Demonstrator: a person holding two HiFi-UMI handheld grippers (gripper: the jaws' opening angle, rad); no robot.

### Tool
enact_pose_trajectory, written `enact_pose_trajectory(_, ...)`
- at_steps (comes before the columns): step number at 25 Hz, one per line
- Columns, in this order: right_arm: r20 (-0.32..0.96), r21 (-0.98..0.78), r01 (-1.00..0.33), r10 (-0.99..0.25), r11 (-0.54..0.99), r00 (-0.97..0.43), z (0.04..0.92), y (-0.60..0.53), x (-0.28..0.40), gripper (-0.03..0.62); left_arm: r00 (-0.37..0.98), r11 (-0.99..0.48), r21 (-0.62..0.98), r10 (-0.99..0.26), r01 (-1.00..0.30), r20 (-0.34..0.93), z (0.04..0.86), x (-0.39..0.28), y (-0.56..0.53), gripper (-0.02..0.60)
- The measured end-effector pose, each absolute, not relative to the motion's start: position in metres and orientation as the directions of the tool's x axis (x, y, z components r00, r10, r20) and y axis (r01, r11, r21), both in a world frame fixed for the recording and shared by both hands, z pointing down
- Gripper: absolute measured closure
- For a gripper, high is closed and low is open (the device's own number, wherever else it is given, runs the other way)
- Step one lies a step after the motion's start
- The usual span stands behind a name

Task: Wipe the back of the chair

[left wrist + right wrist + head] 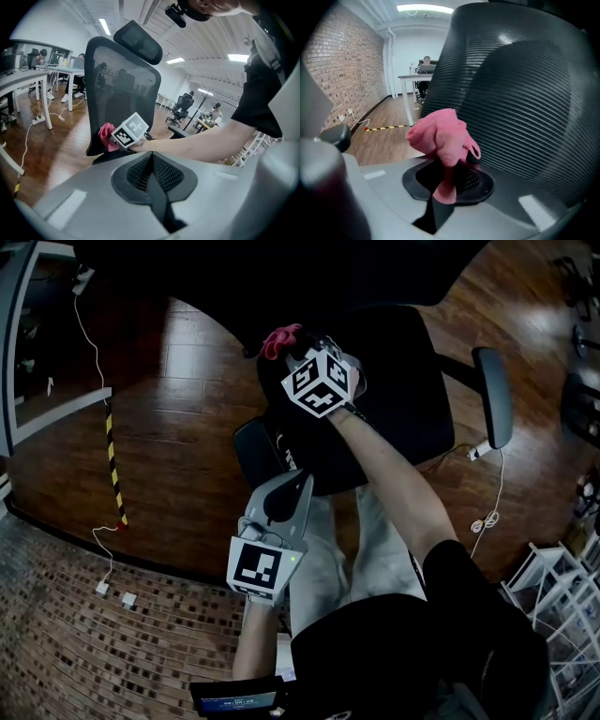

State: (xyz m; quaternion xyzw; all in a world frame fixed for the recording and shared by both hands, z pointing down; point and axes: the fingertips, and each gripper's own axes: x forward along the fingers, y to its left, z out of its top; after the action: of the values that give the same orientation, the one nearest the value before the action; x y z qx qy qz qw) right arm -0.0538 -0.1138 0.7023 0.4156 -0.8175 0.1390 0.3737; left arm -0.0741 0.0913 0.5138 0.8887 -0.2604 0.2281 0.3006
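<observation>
The chair (403, 381) stands on the wood floor just ahead of the person, and its black mesh back (520, 103) fills most of the right gripper view, with the headrest (139, 41) above it. The right hand-held gripper (449, 174) is clamped on a bunched pink cloth (440, 133), which sits low on the back near its side edge. Whether the cloth is pressed onto the mesh cannot be told. The left hand-held gripper (152, 172) hangs back near the person's body with its jaws together and nothing between them. The wipe looks to be at its start or at a low pass. To do it well, the cloth wad should meet the mesh ahead of the hard jaw tips. It should travel in long overlapping strokes across the ribs, working up towards the headrest, with light pressure so the chair neither rolls nor swivels. The free left one could steady an armrest (492, 395) if it does. Count: one chair at hand, two armrests on it, one cloth, two hand-held grippers.
</observation>
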Motion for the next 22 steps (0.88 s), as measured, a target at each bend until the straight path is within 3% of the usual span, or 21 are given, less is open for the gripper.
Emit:
enact_pose_trajectory(12,0.766,0.084,-0.901,-0.606,0.425,-0.214,0.722,-0.129,0.094,0.542,0.780,-0.723,0.421,-0.257,-0.547,0.571,0.516,-0.016,0.078,0.588)
enact_pose_trajectory(22,0.785,0.074,-0.991,-0.619,0.108,-0.009,0.722,-0.120,0.207,0.542,0.791,-0.758,0.417,-0.207,-0.502,0.576,0.521,0.020,0.078,0.588)
